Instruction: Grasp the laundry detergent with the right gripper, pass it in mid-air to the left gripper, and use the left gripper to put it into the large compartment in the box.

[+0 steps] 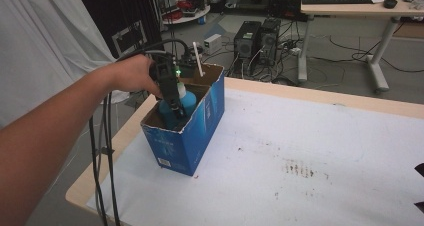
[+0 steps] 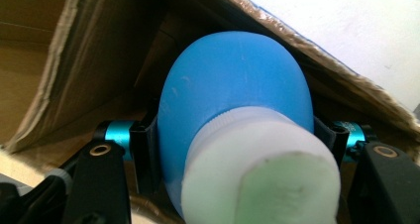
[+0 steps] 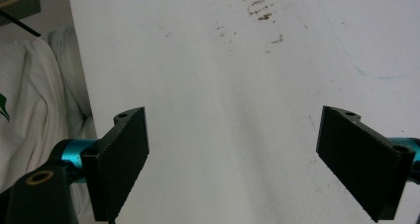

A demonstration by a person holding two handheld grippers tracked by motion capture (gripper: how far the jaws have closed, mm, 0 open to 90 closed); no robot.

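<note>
Now, from the high view, your left gripper (image 1: pixel 172 103) reaches down into the blue cardboard box (image 1: pixel 187 136) at the desk's (image 1: pixel 310 151) left end. Its own view shows the fingers pinching a blue bottle (image 2: pixel 233 95) inside the box. I judge you are setting it down; next, release. Your right gripper's (image 3: pixel 233 164) fingers stand spread over bare desk.

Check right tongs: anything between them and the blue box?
Nothing: bare white table cover between the right tongs and the blue box, in the high view.
</note>
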